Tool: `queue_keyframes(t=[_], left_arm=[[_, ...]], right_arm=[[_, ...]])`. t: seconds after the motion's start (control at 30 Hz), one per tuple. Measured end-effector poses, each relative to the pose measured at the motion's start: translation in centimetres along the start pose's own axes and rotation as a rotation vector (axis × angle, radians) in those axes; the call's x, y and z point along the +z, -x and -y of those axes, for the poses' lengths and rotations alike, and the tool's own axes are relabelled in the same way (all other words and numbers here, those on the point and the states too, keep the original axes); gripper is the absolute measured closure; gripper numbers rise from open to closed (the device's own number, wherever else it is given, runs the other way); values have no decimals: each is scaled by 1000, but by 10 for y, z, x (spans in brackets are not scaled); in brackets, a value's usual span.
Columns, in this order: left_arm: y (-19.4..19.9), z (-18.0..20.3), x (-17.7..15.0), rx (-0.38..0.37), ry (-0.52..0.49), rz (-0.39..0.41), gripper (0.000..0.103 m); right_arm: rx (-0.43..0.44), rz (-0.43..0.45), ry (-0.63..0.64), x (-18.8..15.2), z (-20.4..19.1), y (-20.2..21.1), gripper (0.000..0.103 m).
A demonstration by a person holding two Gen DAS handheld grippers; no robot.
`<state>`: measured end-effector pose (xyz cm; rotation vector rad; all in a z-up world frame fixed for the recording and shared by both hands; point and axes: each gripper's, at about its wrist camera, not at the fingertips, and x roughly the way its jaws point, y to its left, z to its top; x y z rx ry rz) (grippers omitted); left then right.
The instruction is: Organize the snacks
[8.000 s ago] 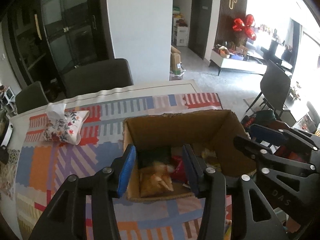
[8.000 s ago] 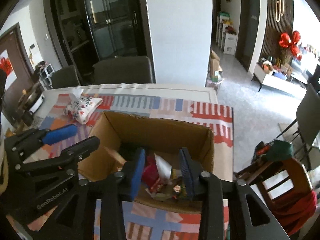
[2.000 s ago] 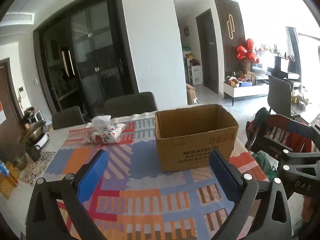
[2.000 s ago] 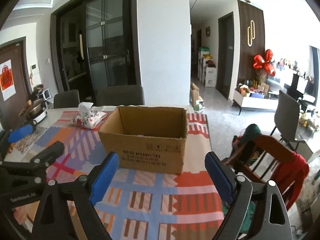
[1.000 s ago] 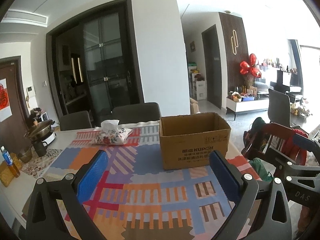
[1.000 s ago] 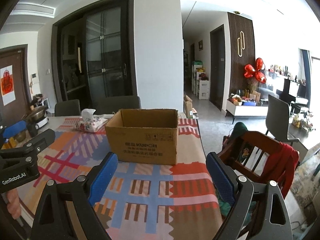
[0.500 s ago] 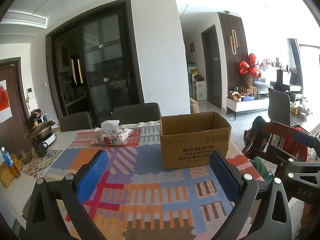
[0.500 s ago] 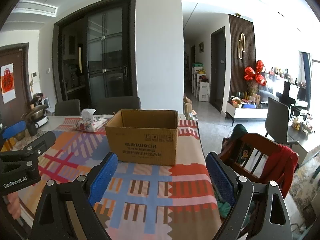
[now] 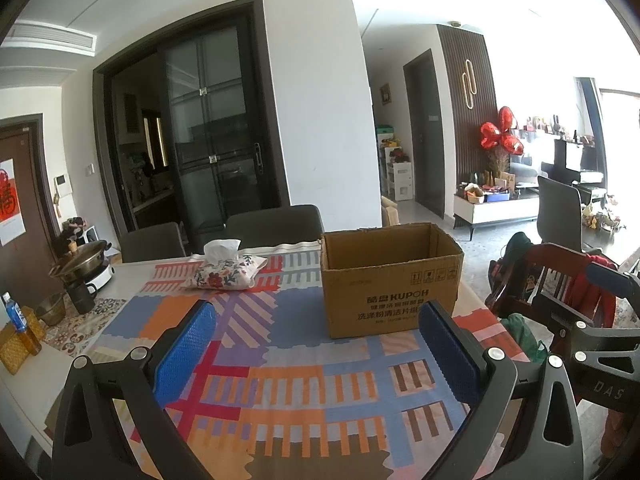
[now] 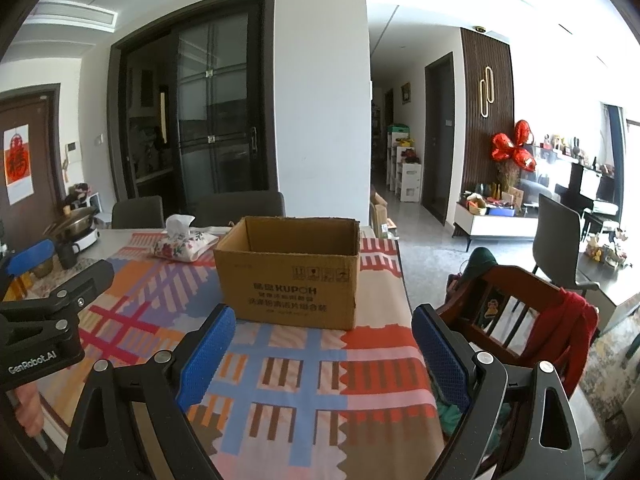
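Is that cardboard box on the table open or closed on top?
Open: the cardboard box stands upright with no flaps over it, its inner walls showing. Its contents cannot be seen.

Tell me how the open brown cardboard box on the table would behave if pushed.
The open brown cardboard box sits flat and wide, so it would probably slide across the patterned tablecloth, not tip. With no top flaps showing, its walls may flex.

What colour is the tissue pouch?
The tissue pouch is white with red flowers, clearest in the left wrist view.

Bright daylight floods in from the blown-out windows (image 9: 616,128) at right; sharp focus, with strong fisheye bending and dark vignetted corners.
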<state>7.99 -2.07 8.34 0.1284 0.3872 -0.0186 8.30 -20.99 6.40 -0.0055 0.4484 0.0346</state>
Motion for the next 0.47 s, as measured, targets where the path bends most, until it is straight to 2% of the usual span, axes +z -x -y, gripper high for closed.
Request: queue_keyframes(t=[0.47], left_arm=[[-2, 0, -2, -4, 3, -7, 0]], right_arm=[[2, -3, 5, -2, -1, -1, 12]])
